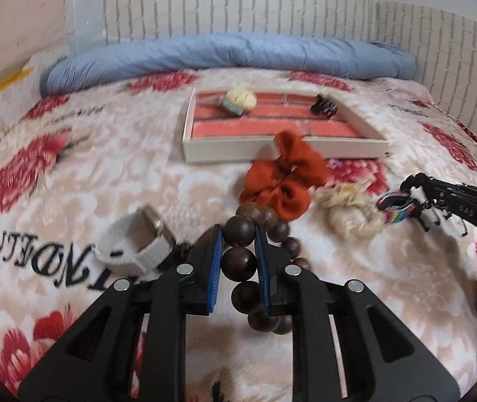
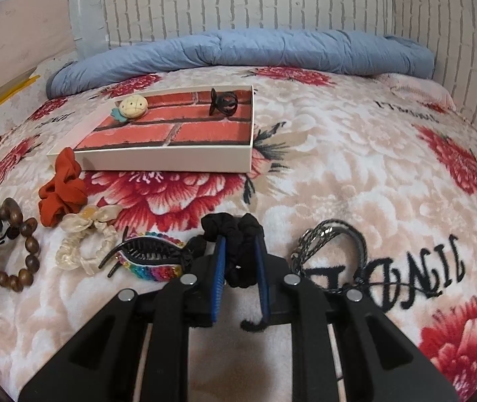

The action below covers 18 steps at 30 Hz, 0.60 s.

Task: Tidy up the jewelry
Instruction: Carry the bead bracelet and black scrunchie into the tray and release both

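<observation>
My left gripper [image 1: 237, 238] is shut on a dark wooden bead bracelet [image 1: 238, 261], also seen in the right wrist view [image 2: 10, 251]. My right gripper [image 2: 241, 246] is shut on a black scrunchie [image 2: 238, 234]. A white box [image 1: 285, 149] with a brick-pattern lining [image 2: 171, 127] lies ahead on the bed, holding a cream round clip [image 2: 133, 106] and a black claw clip [image 2: 223, 102]. An orange scrunchie [image 1: 285, 181], a cream scrunchie [image 2: 84, 244], a rainbow clip [image 2: 151, 261] and a grey braided bracelet [image 2: 332, 244] lie on the blanket.
A white watch-like band [image 1: 134, 241] lies left of my left gripper. A rolled blue quilt [image 2: 238, 50] lies along the far side under a white brick-pattern wall [image 2: 238, 3]. The floral blanket [image 2: 372, 167] covers the bed.
</observation>
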Motion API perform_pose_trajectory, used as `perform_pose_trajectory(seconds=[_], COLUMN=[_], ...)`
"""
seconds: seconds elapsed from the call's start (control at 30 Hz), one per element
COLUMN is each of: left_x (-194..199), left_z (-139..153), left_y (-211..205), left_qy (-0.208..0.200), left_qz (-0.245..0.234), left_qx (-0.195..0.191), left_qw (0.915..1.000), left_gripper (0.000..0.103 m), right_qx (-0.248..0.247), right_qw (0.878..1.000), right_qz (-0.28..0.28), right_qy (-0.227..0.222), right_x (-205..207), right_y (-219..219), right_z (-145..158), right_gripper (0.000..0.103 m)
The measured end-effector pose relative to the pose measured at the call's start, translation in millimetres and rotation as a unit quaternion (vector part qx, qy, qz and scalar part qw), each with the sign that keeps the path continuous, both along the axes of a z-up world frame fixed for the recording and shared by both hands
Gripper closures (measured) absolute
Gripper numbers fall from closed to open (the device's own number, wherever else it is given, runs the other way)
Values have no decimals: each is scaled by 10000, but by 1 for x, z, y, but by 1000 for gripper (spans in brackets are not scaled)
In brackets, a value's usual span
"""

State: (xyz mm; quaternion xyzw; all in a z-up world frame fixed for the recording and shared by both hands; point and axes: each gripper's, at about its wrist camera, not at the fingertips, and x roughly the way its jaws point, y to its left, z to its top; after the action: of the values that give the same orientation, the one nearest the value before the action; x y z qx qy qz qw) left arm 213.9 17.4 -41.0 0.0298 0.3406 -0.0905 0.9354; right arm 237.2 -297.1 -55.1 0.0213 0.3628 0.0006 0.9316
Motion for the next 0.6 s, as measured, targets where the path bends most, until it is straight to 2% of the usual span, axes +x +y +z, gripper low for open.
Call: perform_pose_trajectory(seconds=[0.3, 0.6], left_x=[8, 54], left_z=[42, 93], left_y=[-11, -27], left_qy=[-431, -832], left_qz=[-82, -144], left_qx=[-36, -127], left_qw=[9990, 9964], left_gripper=[85, 85], right_qx=[25, 73], right_qw=[9995, 9988], right_qz=[78, 85], right_qy=[-304, -468], right_x=[9, 53], right_y=[2, 12], right_z=[32, 54], right_gripper=[85, 85])
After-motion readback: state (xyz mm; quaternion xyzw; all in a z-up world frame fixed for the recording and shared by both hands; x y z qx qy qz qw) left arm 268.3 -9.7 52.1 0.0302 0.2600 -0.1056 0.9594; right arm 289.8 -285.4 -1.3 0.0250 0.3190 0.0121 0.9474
